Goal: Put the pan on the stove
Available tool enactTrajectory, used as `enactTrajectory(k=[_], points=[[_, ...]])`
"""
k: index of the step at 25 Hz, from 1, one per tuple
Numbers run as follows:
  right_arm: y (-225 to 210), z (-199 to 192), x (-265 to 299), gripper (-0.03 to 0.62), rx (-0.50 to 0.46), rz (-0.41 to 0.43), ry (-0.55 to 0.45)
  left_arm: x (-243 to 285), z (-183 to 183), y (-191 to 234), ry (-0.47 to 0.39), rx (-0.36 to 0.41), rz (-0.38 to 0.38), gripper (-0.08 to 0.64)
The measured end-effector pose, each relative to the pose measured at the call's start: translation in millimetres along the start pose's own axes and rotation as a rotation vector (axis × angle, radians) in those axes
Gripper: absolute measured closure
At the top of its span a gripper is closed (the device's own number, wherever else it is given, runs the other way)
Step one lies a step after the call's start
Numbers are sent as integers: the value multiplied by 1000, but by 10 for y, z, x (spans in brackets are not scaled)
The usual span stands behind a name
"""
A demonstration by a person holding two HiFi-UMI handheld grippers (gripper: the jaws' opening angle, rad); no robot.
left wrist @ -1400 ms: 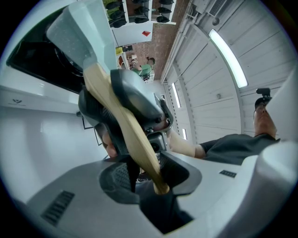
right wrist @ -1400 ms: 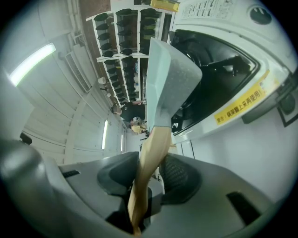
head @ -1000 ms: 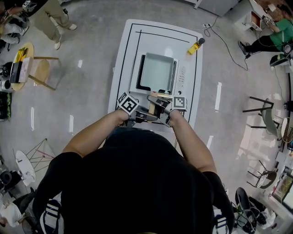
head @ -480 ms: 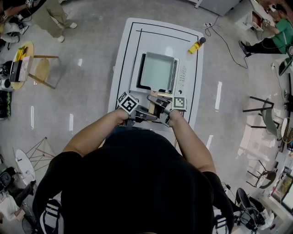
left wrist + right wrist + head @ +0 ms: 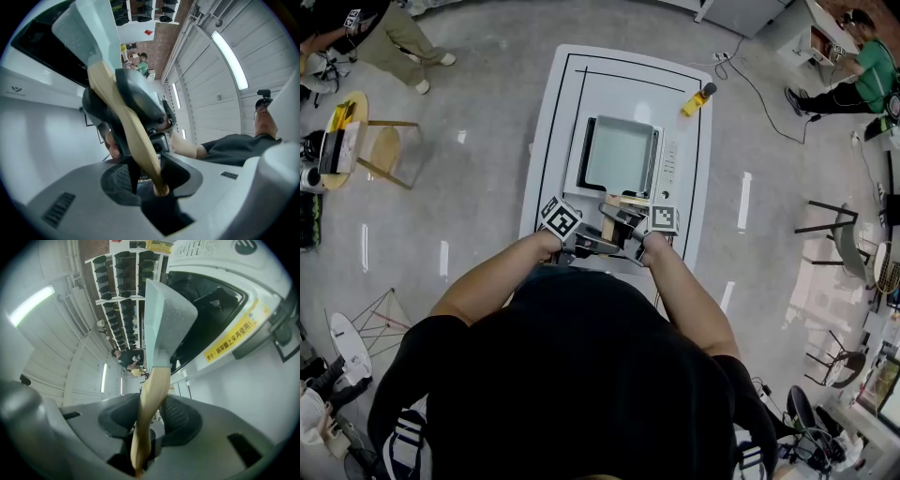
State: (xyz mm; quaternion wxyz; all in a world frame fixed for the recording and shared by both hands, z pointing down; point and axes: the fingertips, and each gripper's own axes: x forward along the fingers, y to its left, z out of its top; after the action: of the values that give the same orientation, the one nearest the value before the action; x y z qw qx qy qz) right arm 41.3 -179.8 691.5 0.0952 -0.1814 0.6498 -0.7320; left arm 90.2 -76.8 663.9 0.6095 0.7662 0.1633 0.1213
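The white table (image 5: 558,122) has a bare strip along its left edge, and the stove (image 5: 668,164) sits right of centre. The square pan (image 5: 619,155) lies over the stove's top, its wooden handle (image 5: 152,390) jutting toward the near edge. There the left gripper (image 5: 145,180) and right gripper (image 5: 143,427) are closing tight on the handle.

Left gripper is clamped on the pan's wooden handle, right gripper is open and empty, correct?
No. The right gripper is not open and empty: the right gripper view shows its jaws shut on the pan's wooden handle too. The left gripper is clamped on it, as you said.
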Motion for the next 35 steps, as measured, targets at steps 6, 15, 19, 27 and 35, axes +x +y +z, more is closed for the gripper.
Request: enactTrajectory(k=[6, 15, 19, 27, 35], points=[[-74, 15, -2, 463, -13, 3, -1, -2, -26, 42, 5, -5, 9, 431], [-78, 17, -7, 464, -33, -2, 8, 14, -38, 73, 5, -10, 11, 433], [-104, 26, -8, 463, -36, -9, 9, 5, -32, 68, 4, -9, 6, 433], [-101, 8, -5, 463, -14, -3, 9, 11, -35, 77, 6, -10, 5, 434], [-109, 10, 0, 462, -35, -3, 15, -5, -40, 82, -7, -20, -2, 434]])
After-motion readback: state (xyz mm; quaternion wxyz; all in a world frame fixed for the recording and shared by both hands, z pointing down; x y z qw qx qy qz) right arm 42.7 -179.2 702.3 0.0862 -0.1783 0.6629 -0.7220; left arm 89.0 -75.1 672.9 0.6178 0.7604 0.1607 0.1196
